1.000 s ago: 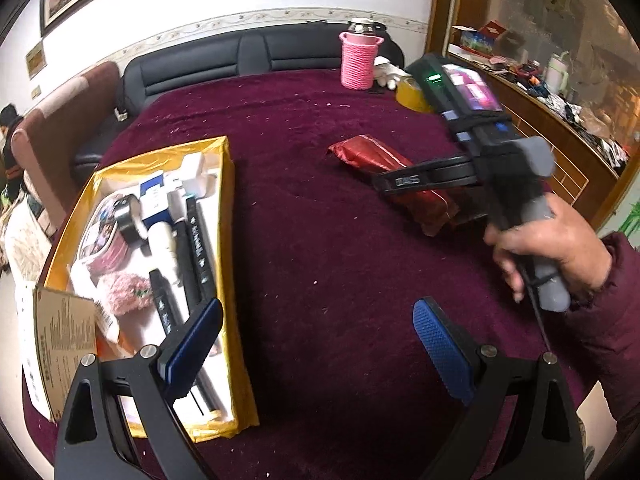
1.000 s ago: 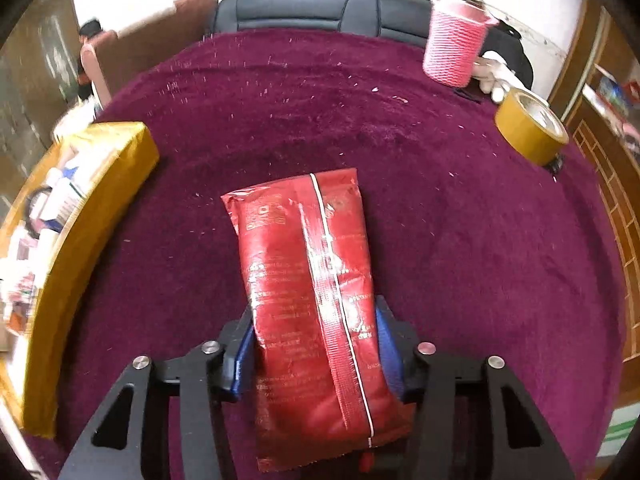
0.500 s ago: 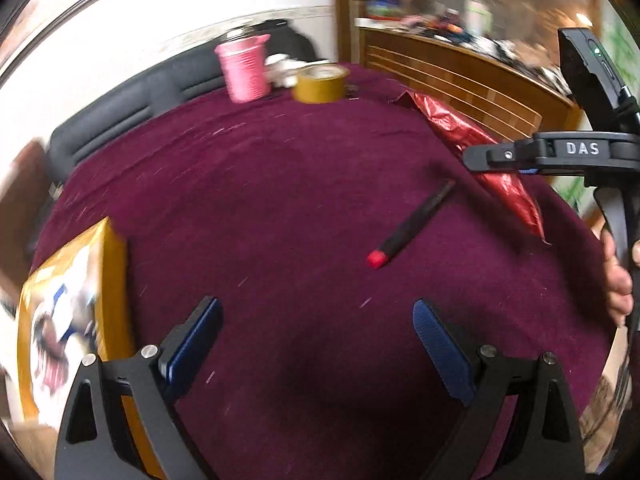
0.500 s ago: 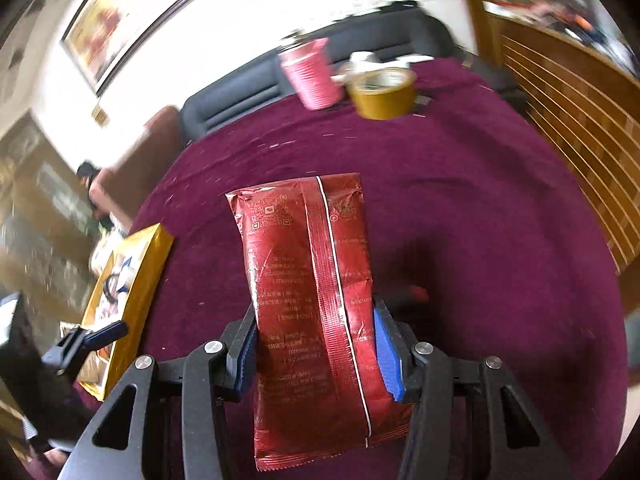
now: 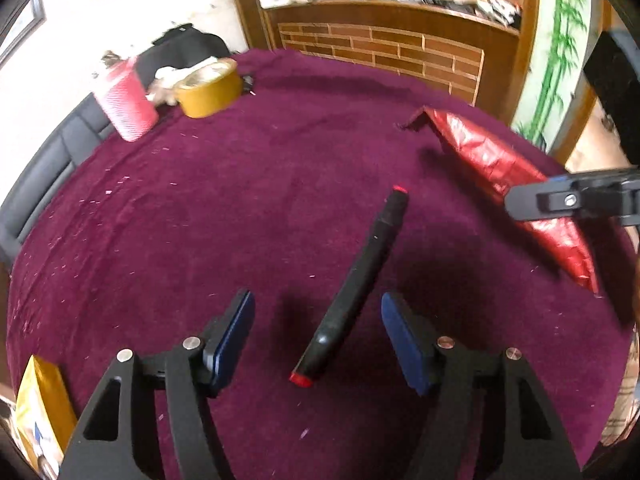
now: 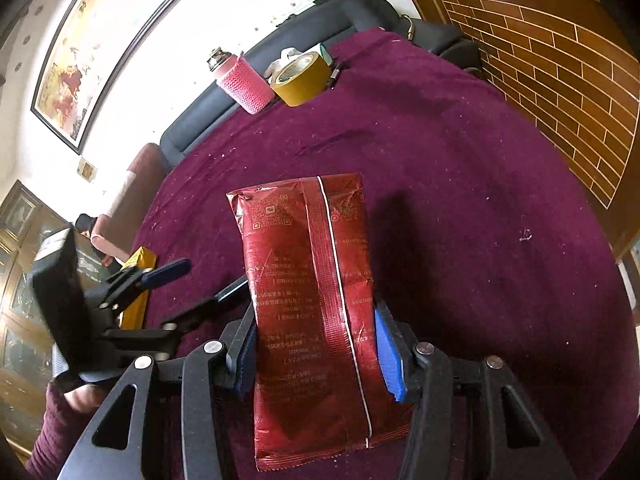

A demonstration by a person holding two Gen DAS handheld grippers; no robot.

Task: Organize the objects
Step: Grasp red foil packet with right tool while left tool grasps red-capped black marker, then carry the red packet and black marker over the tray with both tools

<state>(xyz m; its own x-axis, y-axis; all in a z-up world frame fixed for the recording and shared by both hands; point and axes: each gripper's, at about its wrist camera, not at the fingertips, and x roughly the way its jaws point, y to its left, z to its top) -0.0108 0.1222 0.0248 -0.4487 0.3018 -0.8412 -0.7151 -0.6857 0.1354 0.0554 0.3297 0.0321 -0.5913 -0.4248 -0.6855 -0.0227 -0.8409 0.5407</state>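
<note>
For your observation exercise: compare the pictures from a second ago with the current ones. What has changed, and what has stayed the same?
The left gripper swung away from the yellow box to a black marker, which now lies between its closing fingers, not yet touched. The view from the right gripper has rolled and shifted. Unchanged: the right gripper stays shut on the red packet; the tape roll and pink bottle haven't moved.

Red foil packet (image 6: 316, 300) clamped between my right gripper's (image 6: 316, 354) blue pads: QR-code squares printed near top edge, rows of small gold print below, too fine for me to read. Framed painting (image 6: 96, 48) on wall, far left: red characters, illegible. No other text readable.
</note>
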